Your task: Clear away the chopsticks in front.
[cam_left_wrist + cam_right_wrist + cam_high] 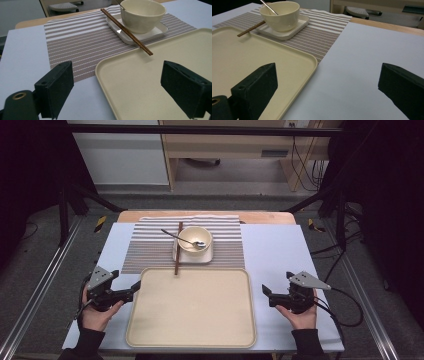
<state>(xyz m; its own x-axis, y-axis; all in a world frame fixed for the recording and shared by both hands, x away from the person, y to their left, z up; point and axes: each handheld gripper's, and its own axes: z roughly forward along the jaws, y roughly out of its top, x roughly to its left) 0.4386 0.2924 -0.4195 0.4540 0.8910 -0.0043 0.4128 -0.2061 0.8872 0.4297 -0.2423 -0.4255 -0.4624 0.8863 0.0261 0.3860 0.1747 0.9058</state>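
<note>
Room: dim lab with dark frames at both sides, a wooden desk and trailing cables beyond the table [280, 250], which is covered by a pale sheet.
Surface: striped mat [150, 247] lies at the far middle of the table; the big cream tray [200, 307] sits in front of it, its far rim overlapping the mat's near edge.
Tray: empty, shallow, with rounded corners and a raised lip; it lies flat between the two grippers.
Left gripper [135, 289]: jaws spread wide and holding nothing; the tips sit at the tray's left rim near the far corner, and its own view looks across that corner [100, 67] between the jaws.
Right gripper [266, 292]: jaws apart and empty, just beside the tray's right rim but not touching.
Bowl [195, 240]: stands on a small square plate [207, 257] on the mat, with a spoon [182, 239] leaning inside.
Chopsticks [177, 247]: lie along the plate's left side, their near tip resting on the tray's far rim.
Handling: the tray looks like stiff, light, smooth plastic, so it is likely slippery; being wide, it would probably tilt if lifted from one side.
Hold: pinch the raised lip at mid-length on both sides, one jaw under the rim and one over, and lift level.
Risk: moving the tray may roll the chopsticks off its rim.
</note>
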